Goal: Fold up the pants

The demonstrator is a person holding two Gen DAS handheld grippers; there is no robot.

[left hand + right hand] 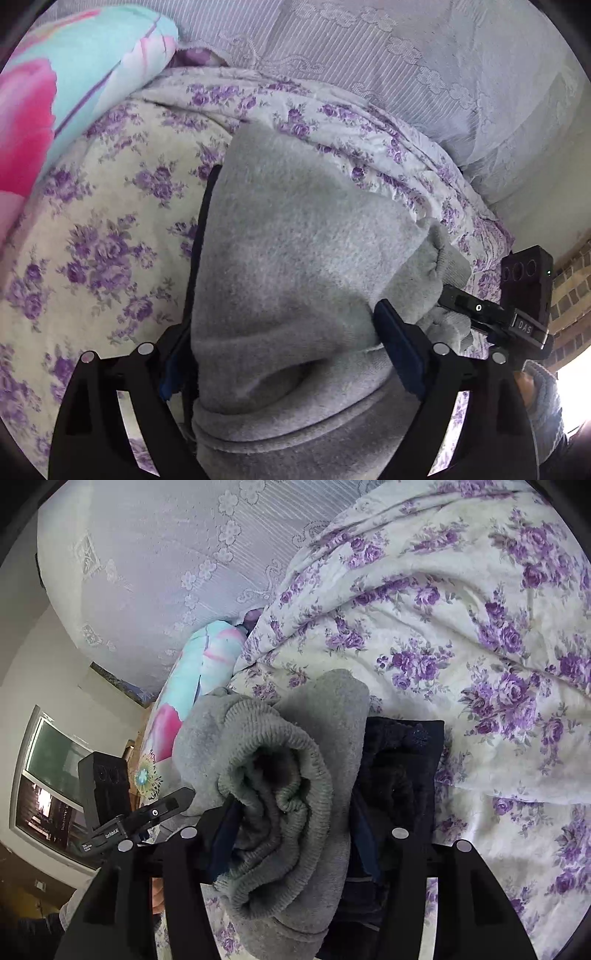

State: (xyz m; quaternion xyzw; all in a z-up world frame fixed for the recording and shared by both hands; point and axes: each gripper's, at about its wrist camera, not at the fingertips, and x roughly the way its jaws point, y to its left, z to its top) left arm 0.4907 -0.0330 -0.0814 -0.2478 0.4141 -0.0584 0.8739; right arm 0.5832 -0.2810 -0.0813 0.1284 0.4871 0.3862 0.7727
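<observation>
The grey fleece pants [295,258] hang bunched over the bed. My left gripper [288,332] is shut on a thick fold of the grey pants, which fills the space between its fingers. My right gripper [291,830] is shut on the ribbed end of the same pants [280,775], rolled into a wad, with a dark navy lining or garment [399,775] beside it on the right. The right gripper [491,314] also shows in the left wrist view, close at the right, and the left gripper [136,819] shows at the left of the right wrist view.
A cream quilt with purple flowers [110,240] [461,646] covers the bed below. A turquoise and pink pillow [74,81] [192,686] lies by the pale lace headboard [406,55] [155,561]. A window [48,786] is at far left.
</observation>
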